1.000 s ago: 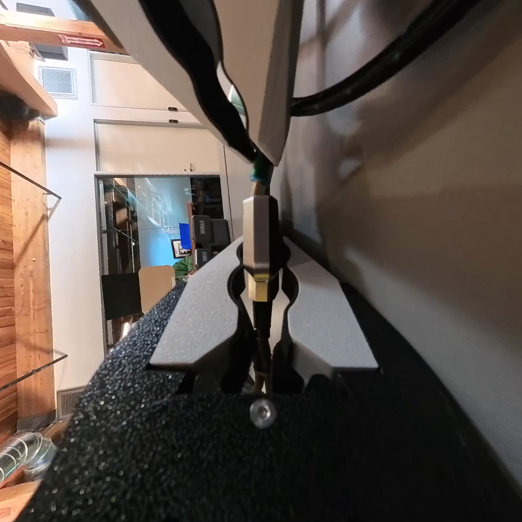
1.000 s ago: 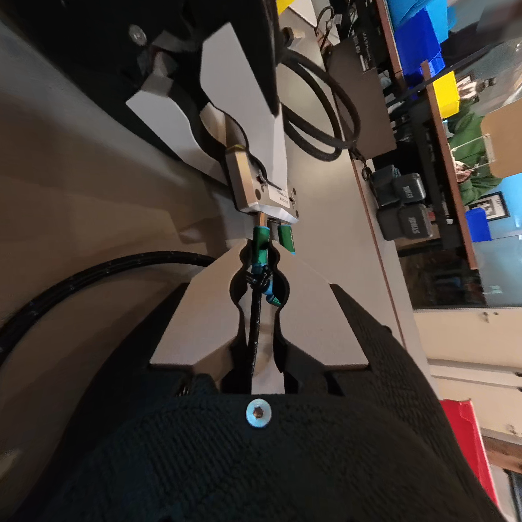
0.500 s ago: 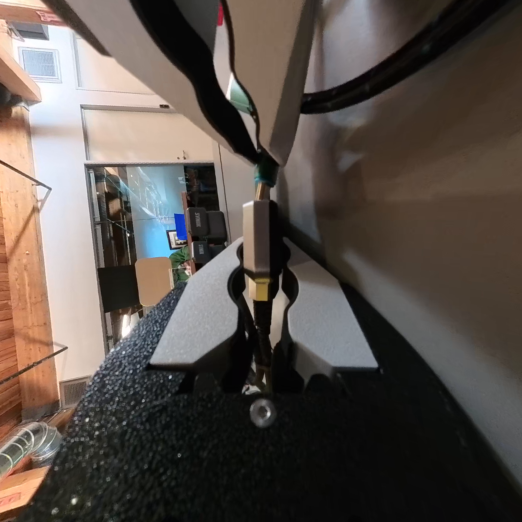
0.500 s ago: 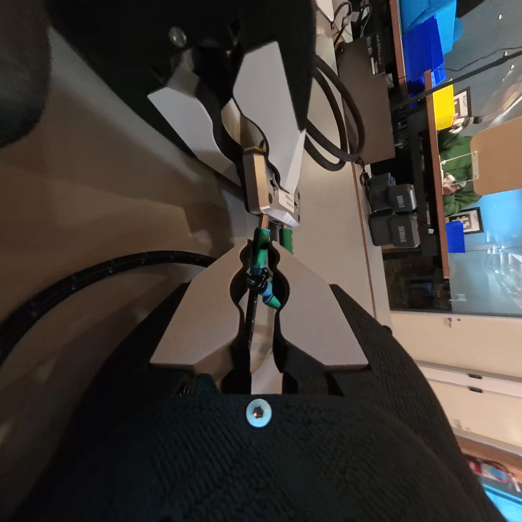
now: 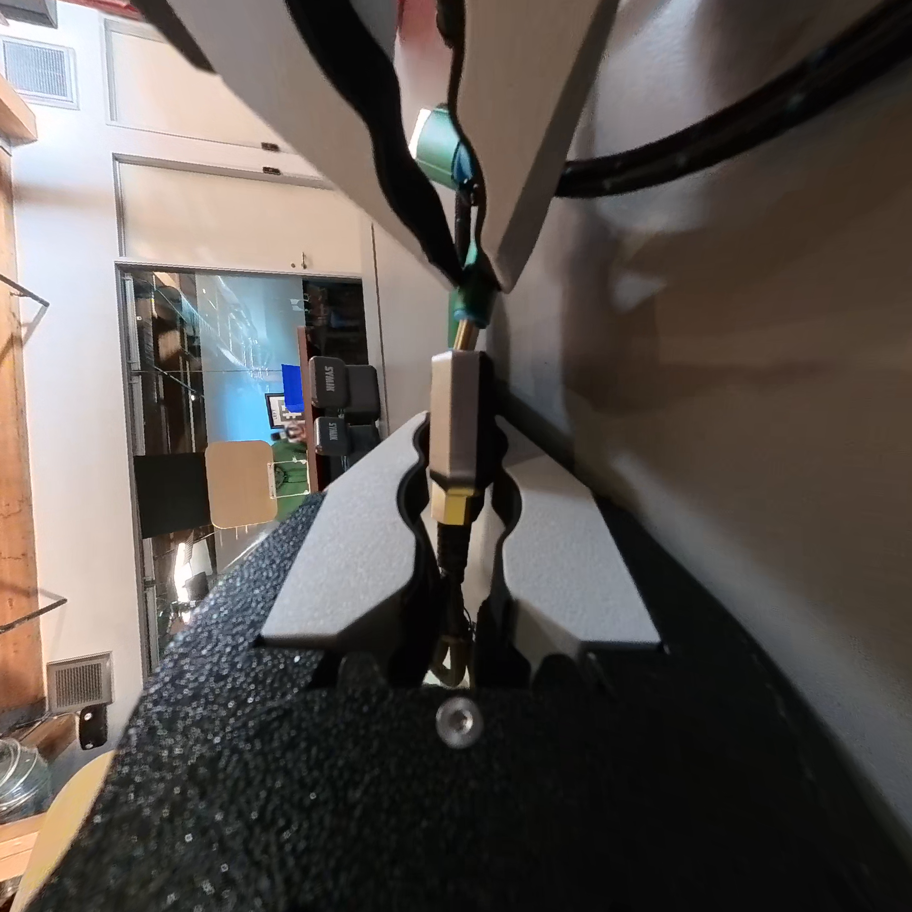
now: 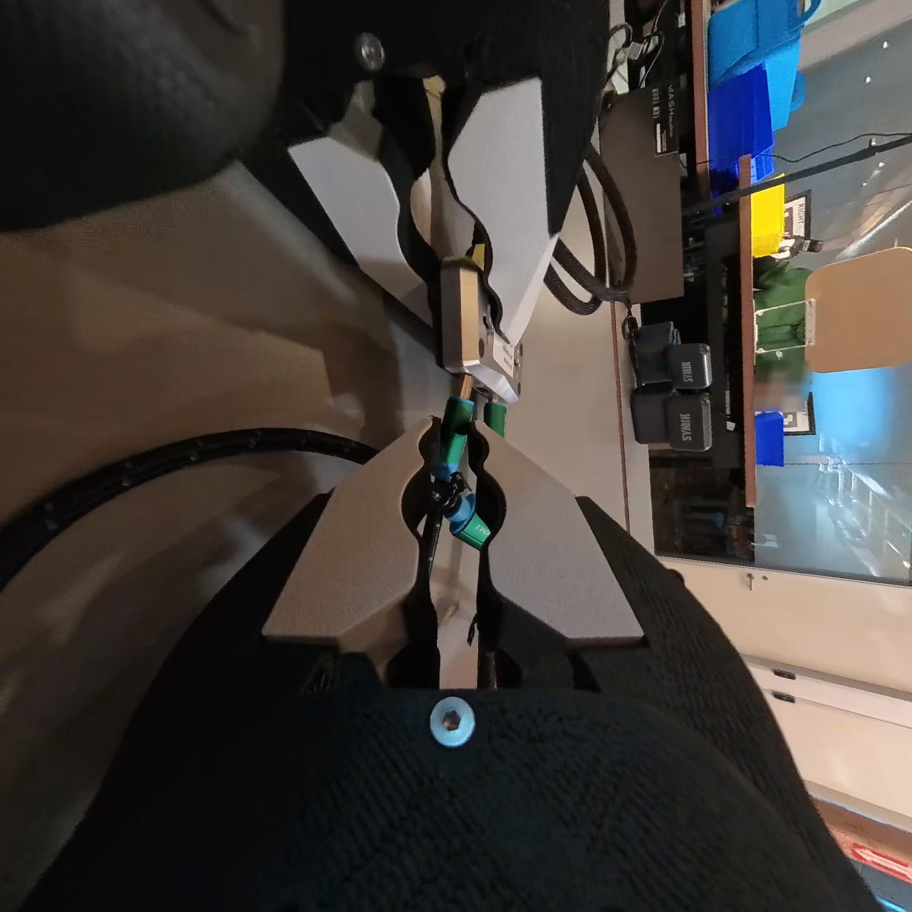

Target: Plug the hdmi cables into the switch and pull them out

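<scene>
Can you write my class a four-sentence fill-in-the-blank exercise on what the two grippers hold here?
1. The left gripper is shut on the silver ____.
2. The right gripper is shut on a plug whose shell is ____.
3. A second green plug sits in the switch ____ the gripped one.
4. The cable curving over the table is ____.

Missing words: switch; green; beside; black
</scene>
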{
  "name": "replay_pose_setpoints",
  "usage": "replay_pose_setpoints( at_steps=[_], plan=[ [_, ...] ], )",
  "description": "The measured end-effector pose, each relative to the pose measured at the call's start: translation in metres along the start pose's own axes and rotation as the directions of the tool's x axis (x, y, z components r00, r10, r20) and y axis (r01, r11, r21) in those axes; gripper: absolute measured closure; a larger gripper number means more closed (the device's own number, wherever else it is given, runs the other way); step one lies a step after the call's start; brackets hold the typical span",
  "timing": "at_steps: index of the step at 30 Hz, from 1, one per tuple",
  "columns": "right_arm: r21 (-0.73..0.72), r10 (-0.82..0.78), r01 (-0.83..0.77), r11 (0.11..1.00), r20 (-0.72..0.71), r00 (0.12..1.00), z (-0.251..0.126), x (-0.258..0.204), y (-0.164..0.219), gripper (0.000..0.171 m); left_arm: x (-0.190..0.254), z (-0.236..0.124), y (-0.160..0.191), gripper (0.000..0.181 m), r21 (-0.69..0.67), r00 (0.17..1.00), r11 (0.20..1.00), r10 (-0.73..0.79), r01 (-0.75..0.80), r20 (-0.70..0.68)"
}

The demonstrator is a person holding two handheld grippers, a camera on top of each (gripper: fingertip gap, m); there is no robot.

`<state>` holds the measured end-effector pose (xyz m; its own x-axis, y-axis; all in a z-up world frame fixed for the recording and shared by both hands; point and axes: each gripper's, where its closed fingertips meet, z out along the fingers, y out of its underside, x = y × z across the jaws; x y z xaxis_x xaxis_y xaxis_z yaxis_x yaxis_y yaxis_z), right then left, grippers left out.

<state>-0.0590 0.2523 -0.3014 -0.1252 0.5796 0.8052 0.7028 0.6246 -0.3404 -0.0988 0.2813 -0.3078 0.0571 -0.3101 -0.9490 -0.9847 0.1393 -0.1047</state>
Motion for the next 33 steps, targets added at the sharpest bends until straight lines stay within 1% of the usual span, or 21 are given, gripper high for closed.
replay_pose_setpoints(
  at_steps=[17,21,27,29,31,33],
  plan=[
    [-0.025,-0.028,0.028,0.999,-0.007,1.0,-0.0017,0.0012,0.0023,0.163,-0.0002,0.0,0.0005,0.162,0.002,1.0,1.0,0.005,-0.005,-0.002],
    [-0.004,-0.014,0.014,1.0,0.002,1.0,-0.0018,0.0012,0.0026,0.163,0.0001,-0.0002,0.0003,0.162,-0.002,1.0,1.0,0.02,-0.02,0.001],
    [0.03,-0.034,0.034,0.999,0.006,0.999,-0.0026,0.0011,0.002,0.163,0.0005,-0.0006,0.0003,0.162,-0.001,0.999,0.999,0.04,-0.04,0.002],
    [0.055,0.012,-0.014,0.998,0.031,0.999,-0.0029,0.0013,0.0023,0.162,0.0007,-0.0007,0.0001,0.162,0.007,0.999,0.999,0.053,-0.053,0.005],
    [0.091,0.132,-0.141,0.986,0.105,0.986,-0.0042,0.0008,0.0024,0.161,0.001,-0.0009,-0.0002,0.162,0.017,0.998,0.997,0.069,-0.069,0.008],
    [0.091,0.275,-0.301,0.949,0.225,0.935,-0.0061,-0.0018,0.0061,0.155,0.001,-0.0011,-0.0004,0.162,0.027,0.998,0.997,0.069,-0.069,0.008]
  ],
)
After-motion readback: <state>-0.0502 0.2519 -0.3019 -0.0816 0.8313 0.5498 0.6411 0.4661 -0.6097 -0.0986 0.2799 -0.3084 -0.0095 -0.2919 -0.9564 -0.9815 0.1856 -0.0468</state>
